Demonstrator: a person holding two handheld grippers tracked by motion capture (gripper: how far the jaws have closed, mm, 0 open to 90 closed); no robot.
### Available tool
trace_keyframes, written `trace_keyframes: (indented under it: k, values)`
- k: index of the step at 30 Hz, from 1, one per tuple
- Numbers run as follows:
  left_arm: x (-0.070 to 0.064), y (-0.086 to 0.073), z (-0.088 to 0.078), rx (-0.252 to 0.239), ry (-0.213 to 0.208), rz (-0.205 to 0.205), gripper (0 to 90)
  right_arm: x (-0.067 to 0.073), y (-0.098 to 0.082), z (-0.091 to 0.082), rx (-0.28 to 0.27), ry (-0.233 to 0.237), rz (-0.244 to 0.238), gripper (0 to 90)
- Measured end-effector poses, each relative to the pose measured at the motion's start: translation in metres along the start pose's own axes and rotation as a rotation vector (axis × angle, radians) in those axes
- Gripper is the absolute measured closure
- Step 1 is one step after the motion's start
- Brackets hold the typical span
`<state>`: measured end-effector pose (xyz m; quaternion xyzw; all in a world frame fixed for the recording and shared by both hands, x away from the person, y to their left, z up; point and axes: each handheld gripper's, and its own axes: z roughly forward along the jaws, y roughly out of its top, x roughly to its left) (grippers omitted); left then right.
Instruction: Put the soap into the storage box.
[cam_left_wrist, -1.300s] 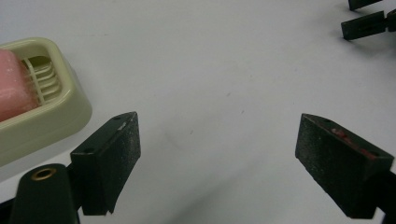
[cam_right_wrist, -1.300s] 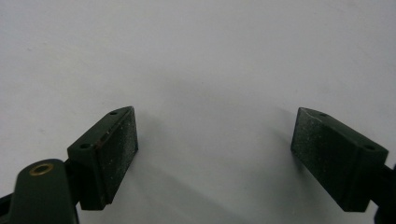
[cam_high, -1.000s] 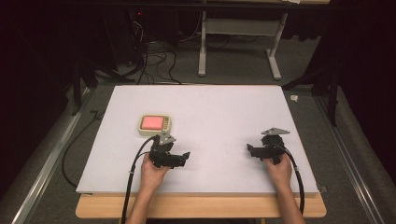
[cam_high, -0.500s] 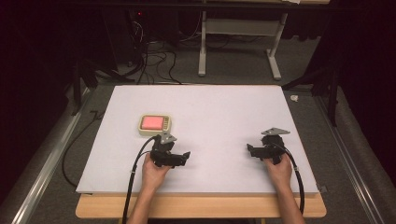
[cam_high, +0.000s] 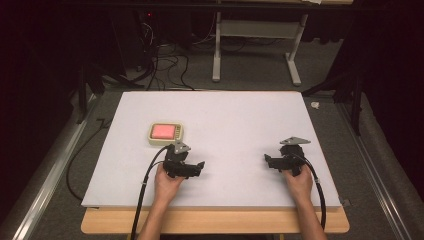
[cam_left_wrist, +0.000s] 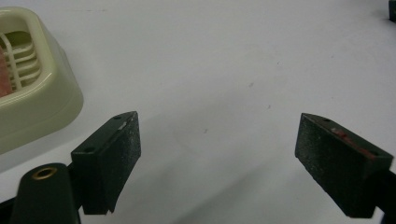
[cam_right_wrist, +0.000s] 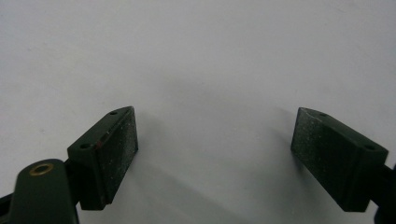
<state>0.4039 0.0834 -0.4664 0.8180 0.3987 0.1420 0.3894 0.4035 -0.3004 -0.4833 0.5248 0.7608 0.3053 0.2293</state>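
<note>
Nearest the table's front edge, two hands are seen resting on the white board (cam_high: 225, 115), each holding a gripper low over the surface. The left gripper (cam_high: 199, 167) is held with its jaws spread wide and nothing between them; in the left gripper view only bare white surface lies in the gap (cam_left_wrist: 217, 140). The right gripper (cam_high: 268, 161) is likewise held wide apart and empty (cam_right_wrist: 215, 140) — a resting, ready pose, judged to be taken so that either tool can be moved off without first being released.

Just beyond the left gripper, a cream-coloured soap dish (cam_high: 166, 133) holding a pink bar (cam_high: 163, 131) is set flat on the board. It sits near the gripper but apart from it, off to one side of the jaws rather than between them (cam_left_wrist: 32, 93). Its closeness to the left hand suggests that this hand is meant for it — the right gripper is kept well apart, across the board.

Farther back, table legs and loose cables are seen on the grey floor.
</note>
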Motion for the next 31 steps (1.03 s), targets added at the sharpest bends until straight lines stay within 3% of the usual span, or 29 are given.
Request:
trace_keyframes:
  k: [9, 21, 31]
  values:
    - [-0.001, -0.001, 0.007, 0.006, 0.011, 0.009, 15.2, 0.0, 0.0, 0.0, 0.0, 0.0, 0.0, 15.2]
    - [-0.002, -0.01, 0.02, 0.029, 0.07, 0.022, 15.0, 0.0, 0.0, 0.0, -0.001, 0.0, -0.002, 15.2]
    - [-0.001, -0.01, 0.021, 0.029, 0.068, 0.018, 14.4, 0.0, 0.0, 0.0, -0.002, -0.002, -0.002, 15.2]
